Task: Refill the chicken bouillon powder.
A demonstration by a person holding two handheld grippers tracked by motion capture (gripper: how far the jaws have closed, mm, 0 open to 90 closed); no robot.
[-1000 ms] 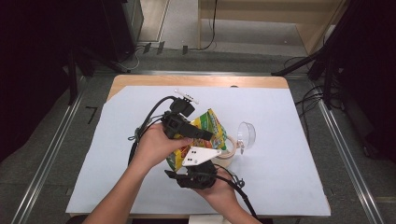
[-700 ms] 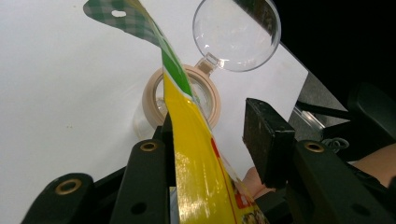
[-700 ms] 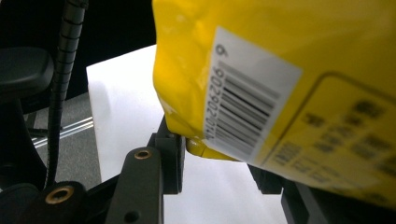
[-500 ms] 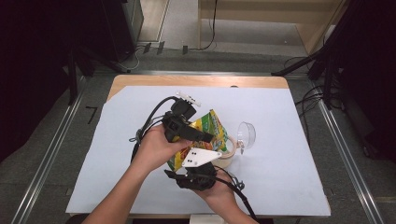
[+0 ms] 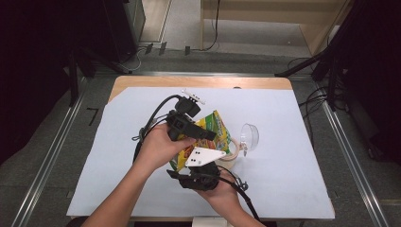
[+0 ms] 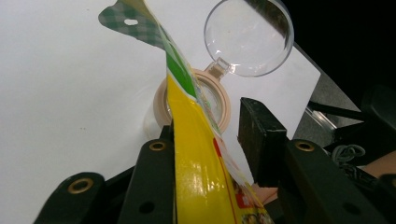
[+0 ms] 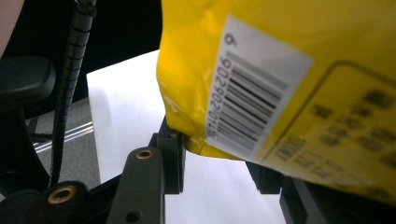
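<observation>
Little is seen to have changed since the earlier high views: the yellow packet [image 5: 208, 137] is held as before between the two grippers above the white sheet [image 5: 293, 179]. In the left gripper view, the packet's edge is shown lying against one finger of the left gripper [image 6: 205, 154], with a clear gap to the other; beyond the fingertips a clear jar with a tan rim [image 6: 187, 100] and its hinged clear lid [image 6: 249, 37] are seen. In the right gripper view, the barcode corner of the packet is seen between the fingers of the right gripper [image 7: 219, 163], but how tightly they close cannot be told, the far finger being largely hidden. Open sheet is left on all sides of the fingers.
</observation>
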